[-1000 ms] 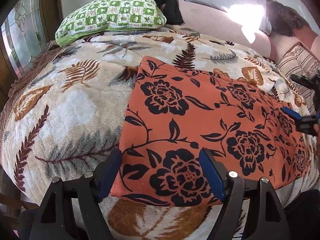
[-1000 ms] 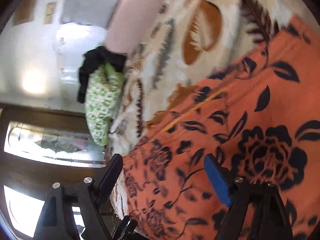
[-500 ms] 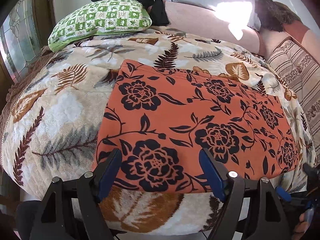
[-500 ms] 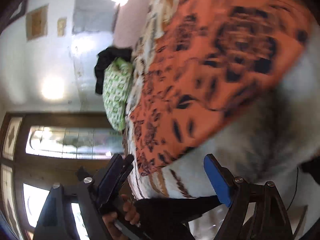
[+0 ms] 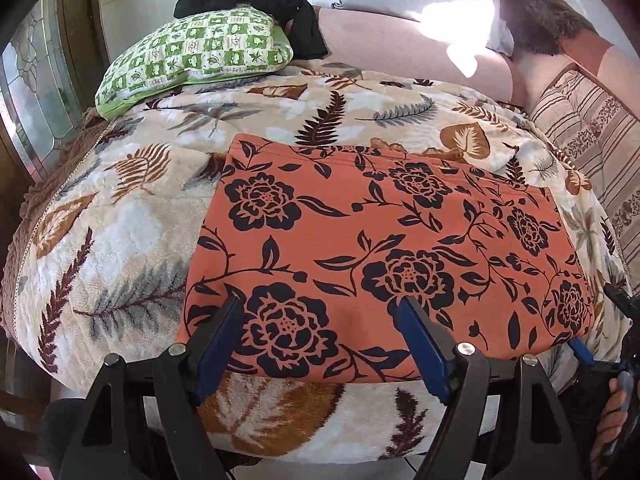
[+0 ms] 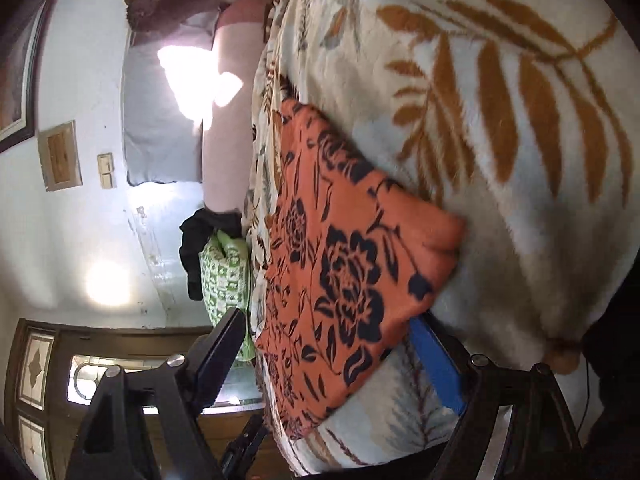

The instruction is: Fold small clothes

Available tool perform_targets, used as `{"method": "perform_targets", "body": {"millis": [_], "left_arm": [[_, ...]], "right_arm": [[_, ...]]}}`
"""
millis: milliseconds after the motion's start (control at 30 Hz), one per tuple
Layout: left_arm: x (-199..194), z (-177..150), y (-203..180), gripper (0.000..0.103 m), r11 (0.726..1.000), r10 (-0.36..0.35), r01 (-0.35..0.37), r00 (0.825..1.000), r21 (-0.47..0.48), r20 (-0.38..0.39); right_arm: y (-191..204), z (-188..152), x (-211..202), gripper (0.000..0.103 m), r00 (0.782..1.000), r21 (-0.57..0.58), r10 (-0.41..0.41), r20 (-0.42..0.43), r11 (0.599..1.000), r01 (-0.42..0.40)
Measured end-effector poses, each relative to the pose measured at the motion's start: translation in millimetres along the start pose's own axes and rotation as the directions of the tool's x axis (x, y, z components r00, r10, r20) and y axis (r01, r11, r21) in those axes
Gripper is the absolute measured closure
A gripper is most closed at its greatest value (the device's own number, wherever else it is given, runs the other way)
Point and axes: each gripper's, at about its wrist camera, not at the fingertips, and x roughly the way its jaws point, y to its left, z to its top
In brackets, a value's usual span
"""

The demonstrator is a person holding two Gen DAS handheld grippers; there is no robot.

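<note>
An orange cloth with black flowers [image 5: 384,256] lies flat on the leaf-print blanket [image 5: 120,216] of a bed. My left gripper [image 5: 320,336] is open and empty, its blue pads over the cloth's near edge. My right gripper [image 6: 332,344] is open, rolled sideways, at the cloth's near right corner [image 6: 344,280], with one blue pad [image 6: 436,360] under the cloth's edge. The right gripper also shows in the left wrist view [image 5: 600,344] at the far right.
A green checked pillow [image 5: 200,52] with a black garment [image 5: 272,4] lies at the back left. A pink bolster [image 5: 400,48] and a striped cushion [image 5: 592,136] are at the back right. A glass door [image 5: 32,92] stands left.
The left gripper has pulled back toward the bed's near edge. The right gripper has swung from above the cloth down to its near right corner and rolled sideways.
</note>
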Motion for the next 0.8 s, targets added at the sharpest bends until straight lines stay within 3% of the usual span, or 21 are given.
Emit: {"method": "perform_targets", "body": {"millis": [500, 800], "left_arm": [[6, -1, 8, 0.023, 1.000, -0.010, 0.009, 1.000, -0.024, -0.012], [19, -1, 1, 0.023, 1.000, -0.008, 0.007, 0.999, -0.016, -0.042]], "right_arm": [[14, 18, 10, 0.017, 0.998, -0.057, -0.060, 0.007, 0.997, 0.060], [21, 31, 4, 0.017, 0.999, -0.078, -0.027, 0.019, 0.997, 0.028]]}}
